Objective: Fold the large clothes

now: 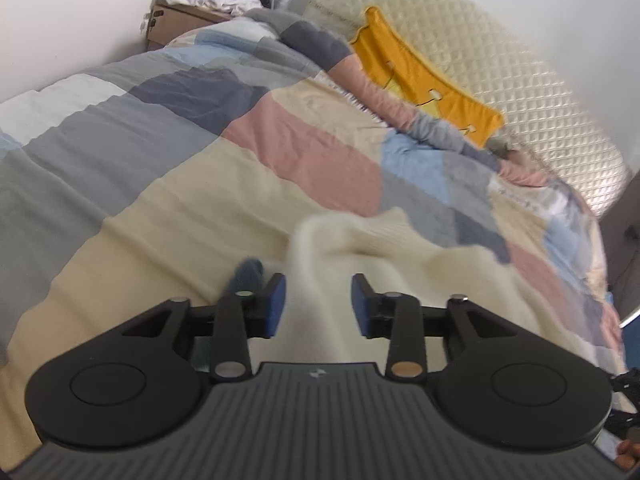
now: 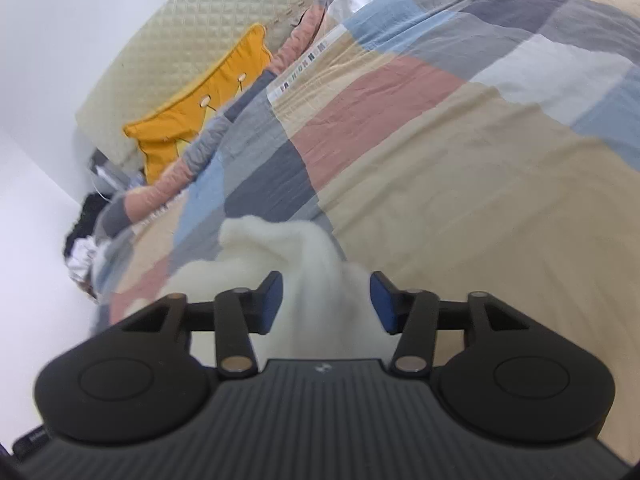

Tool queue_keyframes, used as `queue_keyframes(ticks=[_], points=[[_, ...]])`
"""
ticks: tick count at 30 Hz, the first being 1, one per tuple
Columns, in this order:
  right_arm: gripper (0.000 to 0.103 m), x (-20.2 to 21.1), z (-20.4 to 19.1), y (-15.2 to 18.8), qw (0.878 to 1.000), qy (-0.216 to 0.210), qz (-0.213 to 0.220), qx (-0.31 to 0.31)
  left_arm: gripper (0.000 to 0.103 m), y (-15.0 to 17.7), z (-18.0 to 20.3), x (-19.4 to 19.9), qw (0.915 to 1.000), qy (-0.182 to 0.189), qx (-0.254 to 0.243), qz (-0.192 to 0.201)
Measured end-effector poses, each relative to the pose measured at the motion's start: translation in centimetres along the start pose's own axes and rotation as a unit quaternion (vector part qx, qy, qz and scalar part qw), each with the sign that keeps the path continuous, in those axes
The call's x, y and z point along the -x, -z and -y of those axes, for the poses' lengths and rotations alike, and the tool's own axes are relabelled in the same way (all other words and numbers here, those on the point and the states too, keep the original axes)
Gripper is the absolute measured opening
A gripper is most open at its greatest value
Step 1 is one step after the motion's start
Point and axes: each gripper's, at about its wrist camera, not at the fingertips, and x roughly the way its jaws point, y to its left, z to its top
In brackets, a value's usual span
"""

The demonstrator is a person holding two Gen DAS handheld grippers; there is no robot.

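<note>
Cream knit garment between both sets of open fingers, on the bed.
From the left gripper its fold probably runs toward 1 o'clock; from the right gripper, toward 11; nothing is gripped.

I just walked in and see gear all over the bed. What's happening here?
A person holds a handheld gripper in each hand over a cream garment lying on the patchwork bedspread. The left gripper and the right gripper both stand open, each with a bunched ridge of the cream fabric between its pads, not pinched. A yellow cushion leans against the quilted headboard.
</note>
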Motion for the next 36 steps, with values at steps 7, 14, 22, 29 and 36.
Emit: queue_keyframes(ticks=[7, 14, 22, 29, 36], points=[[0.052, 4.2, 1.4, 3.0, 0.998, -0.037, -0.007, -0.055, 0.049, 4.6, 1.9, 5.2, 0.9972, 0.064, 0.038, -0.007], [0.052, 5.5, 3.6, 2.9, 0.993, 0.007, 0.024, -0.116, 0.054, 9.9, 3.2, 6.8, 0.9921, 0.087, 0.071, -0.054], [0.051, 3.5, 4.4, 3.1, 0.988, -0.037, 0.003, -0.151, 0.061, 12.1, 2.1, 7.7, 0.9856, 0.092, 0.111, -0.088], [0.021, 1.5, 4.7, 3.3, 0.984, -0.049, -0.019, -0.170, 0.071, 12.3, 0.8, 5.9, 0.9754, 0.096, 0.152, -0.128], [0.014, 4.5, 2.8, 2.8, 0.984, -0.109, 0.056, -0.128, 0.074, 12.3, 0.4, 5.3, 0.9706, 0.108, 0.166, -0.137]])
